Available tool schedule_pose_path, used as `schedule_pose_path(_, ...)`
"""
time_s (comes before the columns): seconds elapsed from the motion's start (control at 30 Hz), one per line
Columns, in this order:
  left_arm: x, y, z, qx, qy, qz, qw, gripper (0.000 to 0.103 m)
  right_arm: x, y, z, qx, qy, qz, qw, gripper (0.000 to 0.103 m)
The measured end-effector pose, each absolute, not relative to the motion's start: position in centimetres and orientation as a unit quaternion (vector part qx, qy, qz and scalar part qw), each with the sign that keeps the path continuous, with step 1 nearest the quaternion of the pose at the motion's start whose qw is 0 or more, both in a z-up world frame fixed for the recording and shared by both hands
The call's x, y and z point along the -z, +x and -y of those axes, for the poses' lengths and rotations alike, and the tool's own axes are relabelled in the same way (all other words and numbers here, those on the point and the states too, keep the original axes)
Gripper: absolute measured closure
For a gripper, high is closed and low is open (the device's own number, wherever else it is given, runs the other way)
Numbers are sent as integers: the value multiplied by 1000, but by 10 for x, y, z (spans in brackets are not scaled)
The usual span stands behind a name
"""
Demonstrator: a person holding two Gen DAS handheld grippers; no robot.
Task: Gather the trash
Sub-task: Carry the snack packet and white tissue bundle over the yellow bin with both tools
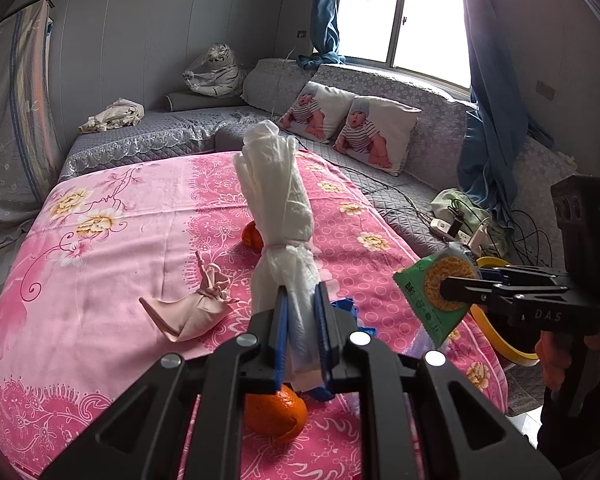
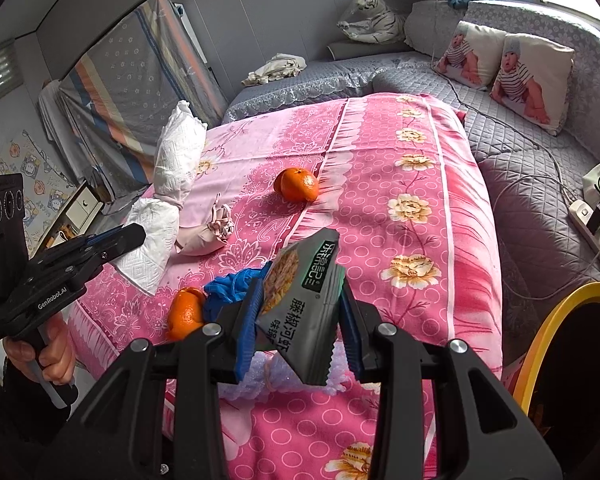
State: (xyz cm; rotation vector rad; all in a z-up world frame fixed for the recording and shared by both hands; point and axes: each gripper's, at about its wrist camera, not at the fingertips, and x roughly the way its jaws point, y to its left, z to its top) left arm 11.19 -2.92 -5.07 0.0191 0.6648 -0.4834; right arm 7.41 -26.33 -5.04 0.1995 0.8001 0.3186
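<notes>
Both jaws were closed on trash, held above the pink floral bedspread [image 2: 380, 160]. Left gripper [image 1: 300, 312] was clamped tight on the lower end of a white paper towel bundle [image 1: 276, 200], tied at its waist and standing upright over the bedspread. Right gripper [image 2: 300, 316] stood partly closed, pinching a grey snack packet [image 2: 304, 312] by its edges.

Judging by look, the paper towel bundle was light and soft and would crush easily, so the tied waist or the thick lower half seemed the safest hold. The snack packet looked thin, crinkly and slick, best pinched across its flat middle.

On the bedspread lay a pink cloth pouch [image 2: 208, 232], two pieces of orange peel [image 2: 298, 184], and a blue crumpled glove [image 2: 230, 288] just below the packet.

Only the right wrist view showed the dark opening of the yellow-rimmed bin [image 2: 560, 320] beside the bedspread, and the hand [image 2: 52, 352] on the left gripper's handle. Only the left wrist view showed the window [image 1: 404, 12] beyond the bedspread and the packet's green side.
</notes>
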Motion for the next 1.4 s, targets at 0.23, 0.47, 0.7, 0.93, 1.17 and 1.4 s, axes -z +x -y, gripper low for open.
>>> schedule_pose_path(0.23,48,113,55,259,21,-322,910,91,49,71,282,-138,107,-381,908,69)
schedule_pose_path(0.47,48,115,84,288,27,-322,901,91,48,67,305,-118,118,-373,913,69)
schedule_pose_path(0.7,48,116,108,312,32,-321,894,91,45,61,328,-94,128,-363,918,69)
schedule_pose_path(0.93,45,115,129,328,40,-320,888,91,41,54,352,-70,144,-352,922,69)
schedule_pose_path(1.17,43,113,148,346,48,-318,881,91,38,45,375,-45,153,-341,926,69)
schedule_pose_path(1.4,42,112,168,365,55,-317,874,91,37,35,400,-17,167,-333,928,69)
